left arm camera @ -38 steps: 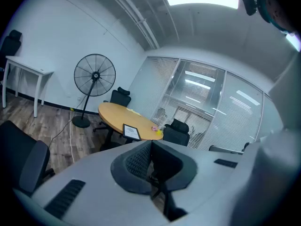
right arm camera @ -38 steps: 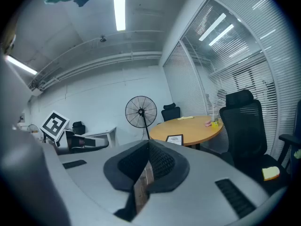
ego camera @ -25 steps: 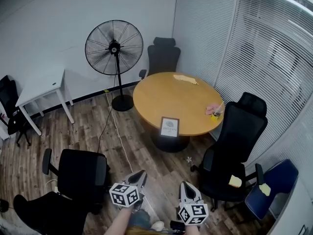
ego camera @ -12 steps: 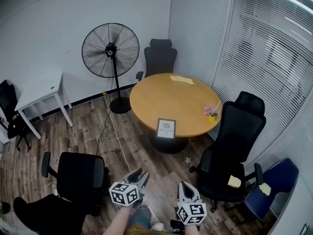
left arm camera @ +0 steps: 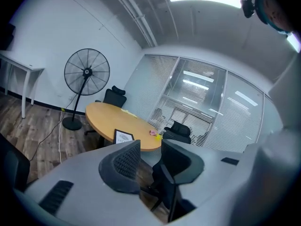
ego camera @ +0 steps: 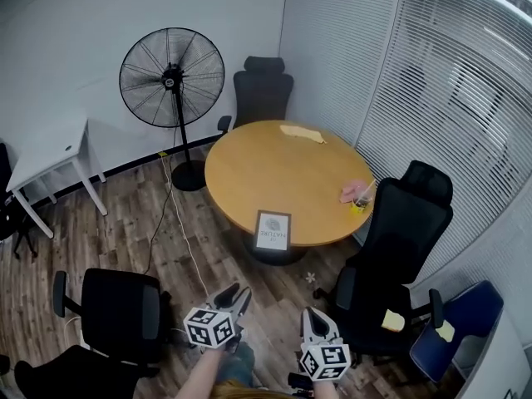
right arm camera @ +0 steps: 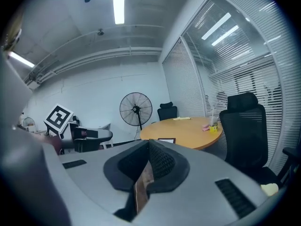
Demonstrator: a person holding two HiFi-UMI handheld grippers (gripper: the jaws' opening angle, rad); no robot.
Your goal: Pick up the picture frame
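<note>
Left tool (ego camera: 235, 294) is hanging low at the near edge, jaws standing apart, having just been opening, nothing between them. Right tool (ego camera: 312, 314) is sitting beside it, jaws pressing together on nothing. Both are pointing toward the round table (ego camera: 274, 160). Picture frame (ego camera: 273, 229) is standing upright at the table's near edge, facing the person, well apart from both tools. Black chair (ego camera: 403, 219) is sitting just right of the table.
</note>
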